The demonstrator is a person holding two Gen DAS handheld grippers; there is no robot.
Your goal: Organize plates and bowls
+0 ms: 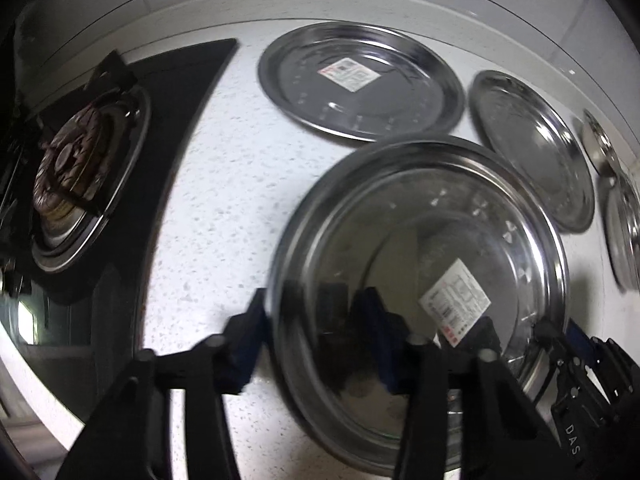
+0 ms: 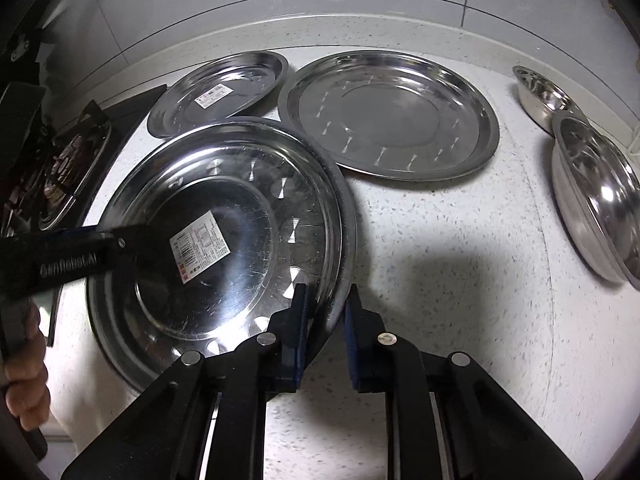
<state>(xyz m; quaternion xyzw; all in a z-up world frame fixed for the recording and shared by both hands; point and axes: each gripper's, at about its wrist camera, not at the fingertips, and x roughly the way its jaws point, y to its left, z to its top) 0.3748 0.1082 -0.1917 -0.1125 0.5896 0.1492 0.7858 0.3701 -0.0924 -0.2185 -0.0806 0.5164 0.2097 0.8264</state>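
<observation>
Speckled white bench (image 2: pixel 440 260): gas burner (image 1: pixel 76 168) set at left end. Labelled steel plate (image 2: pixel 218 98) laid at back by wall; large plain plate (image 2: pixel 394 120) laid just right of it. Two steel bowls (image 2: pixel 600 196) placed at right, both seen empty.

Near labelled plate (image 2: pixel 224 236) tilted, right rim raised, nothing held in it. Right gripper (image 2: pixel 325 316): fingers clamped on that rim. Left gripper (image 1: pixel 316 340): fingers set apart astride plate's left rim; contact cannot be told.

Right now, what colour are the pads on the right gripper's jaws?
Dark blue pads on black arms, astride the steel plate rim. Clearest in the right wrist view.
</observation>
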